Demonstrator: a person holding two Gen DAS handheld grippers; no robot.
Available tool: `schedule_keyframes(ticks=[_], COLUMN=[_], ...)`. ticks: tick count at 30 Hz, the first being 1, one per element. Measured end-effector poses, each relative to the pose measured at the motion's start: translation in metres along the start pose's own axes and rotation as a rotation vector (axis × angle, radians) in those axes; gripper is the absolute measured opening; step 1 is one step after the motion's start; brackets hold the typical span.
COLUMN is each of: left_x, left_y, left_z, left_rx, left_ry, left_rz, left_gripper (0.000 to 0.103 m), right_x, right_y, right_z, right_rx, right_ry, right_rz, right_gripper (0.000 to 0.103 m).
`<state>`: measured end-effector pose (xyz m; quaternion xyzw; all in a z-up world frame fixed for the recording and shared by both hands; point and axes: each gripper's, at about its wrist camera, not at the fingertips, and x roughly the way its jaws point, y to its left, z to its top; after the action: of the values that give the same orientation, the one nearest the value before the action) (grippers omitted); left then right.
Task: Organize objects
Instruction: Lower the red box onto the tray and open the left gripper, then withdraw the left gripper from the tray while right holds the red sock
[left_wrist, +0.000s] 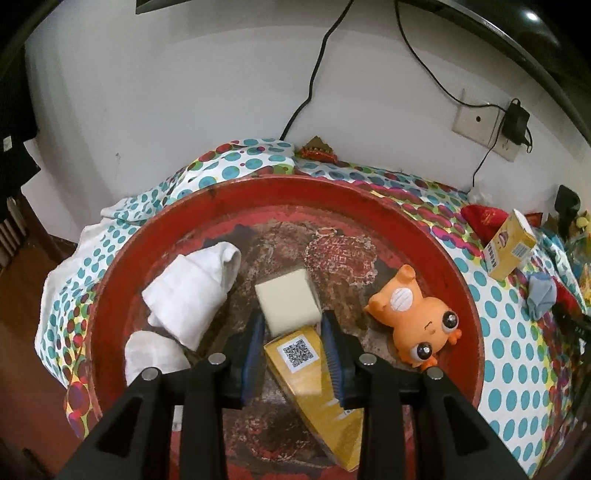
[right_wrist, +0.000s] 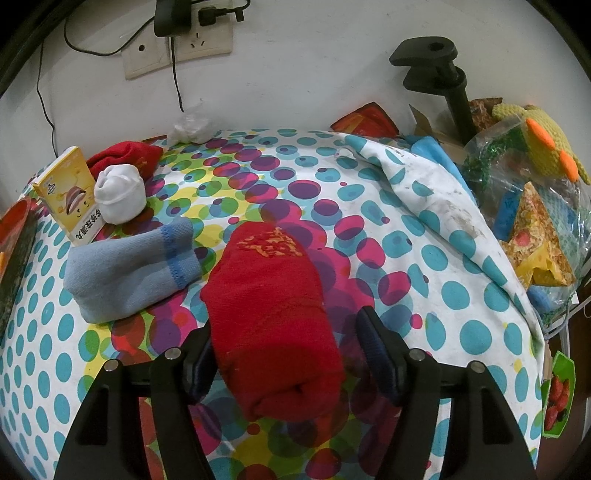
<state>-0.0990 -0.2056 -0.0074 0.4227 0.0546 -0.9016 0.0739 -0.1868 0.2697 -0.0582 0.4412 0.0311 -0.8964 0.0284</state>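
In the left wrist view my left gripper (left_wrist: 293, 323) is over the round red tray (left_wrist: 284, 192), its blue pads on either side of a yellow box with a QR code (left_wrist: 314, 376). A cream block (left_wrist: 288, 301) sits just beyond the fingertips. Whether the pads press the box is unclear. The tray also holds white rolled socks (left_wrist: 192, 291) and an orange toy figure (left_wrist: 413, 317). In the right wrist view my right gripper (right_wrist: 284, 332) is open around a rolled red sock (right_wrist: 273, 317) lying on the dotted cloth; the left pad touches it, the right pad stands apart.
On the dotted cloth (right_wrist: 369, 229) lie a light blue sock (right_wrist: 129, 273), a white rolled sock (right_wrist: 118, 199), a yellow carton (right_wrist: 68, 192) and another red sock (right_wrist: 125, 155). A black clamp stand (right_wrist: 443, 74) and bags of toys (right_wrist: 524, 184) crowd the right side.
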Motion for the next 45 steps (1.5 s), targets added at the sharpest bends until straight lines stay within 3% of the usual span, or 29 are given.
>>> schedule_keyframes(ticks=[1, 6, 21, 24, 26, 29, 34, 45], left_x=[0.000, 0.002, -0.014, -0.024, -0.032, -0.046, -0.066, -0.094], left_y=[-0.001, -0.003, -0.005, -0.005, -0.006, -0.007, 0.001, 0.016], left_z=[0.000, -0.003, -0.016, -0.023, -0.029, -0.037, -0.047, -0.086], left_rx=[0.006, 0.020, 0.028, 0.030, 0.043, 0.071, 0.058, 0.079], left_ry=[0.003, 0.012, 0.007, -0.004, -0.014, -0.043, -0.072, -0.083], left_rz=[0.012, 0.014, -0.016, -0.024, -0.020, -0.007, -0.035, 0.014], left_gripper=[0.043, 0.051, 0.055, 0.055, 0.055, 0.055, 0.061, 0.062], right_x=[0.000, 0.000, 0.001, 0.000, -0.002, -0.004, -0.003, -0.009], right_y=[0.000, 0.000, 0.000, 0.003, 0.010, 0.015, 0.014, 0.026], right_z=[0.000, 0.001, -0.001, -0.001, -0.001, -0.002, -0.001, -0.002], right_rx=[0.000, -0.001, -0.001, -0.015, -0.042, -0.064, -0.069, -0.135], right_ry=[0.000, 0.000, -0.001, -0.007, -0.016, -0.022, -0.024, -0.038], right_rz=[-0.001, -0.002, -0.005, 0.016, 0.030, 0.021, 0.027, -0.060], right_gripper=[0.067, 0.068, 0.067, 0.056, 0.044, 0.039, 0.033, 0.033])
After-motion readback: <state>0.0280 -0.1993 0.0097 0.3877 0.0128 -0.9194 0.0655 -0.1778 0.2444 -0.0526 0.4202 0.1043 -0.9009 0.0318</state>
